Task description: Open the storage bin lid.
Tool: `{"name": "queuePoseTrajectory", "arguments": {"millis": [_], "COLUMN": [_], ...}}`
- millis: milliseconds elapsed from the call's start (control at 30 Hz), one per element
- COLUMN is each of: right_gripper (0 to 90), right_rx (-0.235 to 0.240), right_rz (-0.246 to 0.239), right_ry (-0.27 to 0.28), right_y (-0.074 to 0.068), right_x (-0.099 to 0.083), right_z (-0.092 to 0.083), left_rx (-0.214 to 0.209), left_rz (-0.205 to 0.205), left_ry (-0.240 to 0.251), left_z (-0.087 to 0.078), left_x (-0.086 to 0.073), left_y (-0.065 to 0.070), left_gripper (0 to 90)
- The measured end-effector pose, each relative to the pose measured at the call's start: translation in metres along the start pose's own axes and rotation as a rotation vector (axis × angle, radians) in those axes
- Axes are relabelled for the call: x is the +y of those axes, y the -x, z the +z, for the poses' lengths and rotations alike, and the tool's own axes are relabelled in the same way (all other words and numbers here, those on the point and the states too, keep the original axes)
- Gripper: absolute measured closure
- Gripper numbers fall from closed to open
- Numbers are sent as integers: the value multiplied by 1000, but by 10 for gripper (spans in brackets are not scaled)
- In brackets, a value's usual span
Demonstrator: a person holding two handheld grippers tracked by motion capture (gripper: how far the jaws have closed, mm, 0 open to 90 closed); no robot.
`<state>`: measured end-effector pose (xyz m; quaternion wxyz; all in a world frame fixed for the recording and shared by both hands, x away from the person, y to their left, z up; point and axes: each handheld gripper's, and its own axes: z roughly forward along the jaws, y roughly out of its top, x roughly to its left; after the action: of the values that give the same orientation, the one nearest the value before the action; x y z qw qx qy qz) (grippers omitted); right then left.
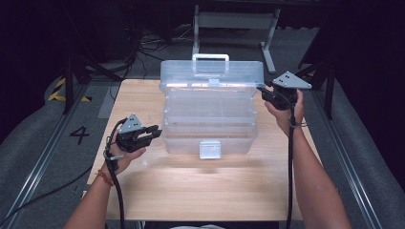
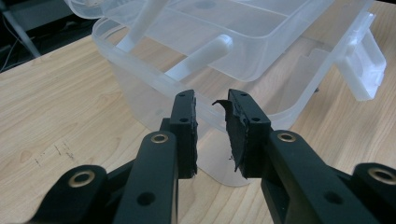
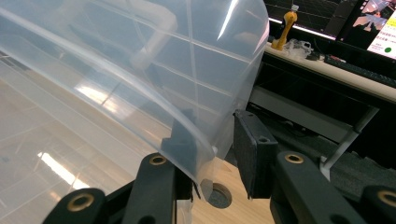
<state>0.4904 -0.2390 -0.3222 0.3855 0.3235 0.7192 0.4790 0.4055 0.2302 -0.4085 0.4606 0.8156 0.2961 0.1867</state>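
Observation:
A clear plastic toolbox (image 1: 210, 138) stands open on the wooden table (image 1: 191, 191), its lid (image 1: 212, 76) tilted up at the back with a white handle (image 1: 210, 57) on top. Its white latch (image 1: 210, 149) hangs at the front. My left gripper (image 1: 155, 132) points at the box's left wall. In the left gripper view its jaws (image 2: 211, 100) stand apart, and the box rim (image 2: 140, 65) runs across just beyond the tips, ungripped. My right gripper (image 1: 263, 91) is at the lid's right corner. In the right gripper view that gripper (image 3: 212, 121) is shut on the lid's edge (image 3: 224, 70).
A fold-out inner tray (image 2: 243, 42) with white link arms (image 2: 201, 56) sits raised inside the box. A white table frame (image 1: 234, 21) stands behind the table. The floor at the left is marked with a 4 (image 1: 79, 134). A desk with a yellow bottle (image 3: 286, 25) lies beyond the lid.

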Motion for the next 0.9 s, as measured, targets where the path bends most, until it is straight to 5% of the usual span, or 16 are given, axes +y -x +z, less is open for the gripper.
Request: {"name": "queuePoseTrajectory", "arguments": {"millis": [400,900], "right_gripper": [699,670], "right_rx": [-23,8], "right_rz": [2,6], "right_ry": [-4,-14], "right_y": [2,9], "right_x": [7,3], "right_z": [8,19], "left_rx": [1,0], "left_rz": [-4,-5], "left_ry": [-6,-1], "left_z": [1,1], "left_x": [0,2], "left_y": [-1,-2], "left_gripper": [722,723]}}
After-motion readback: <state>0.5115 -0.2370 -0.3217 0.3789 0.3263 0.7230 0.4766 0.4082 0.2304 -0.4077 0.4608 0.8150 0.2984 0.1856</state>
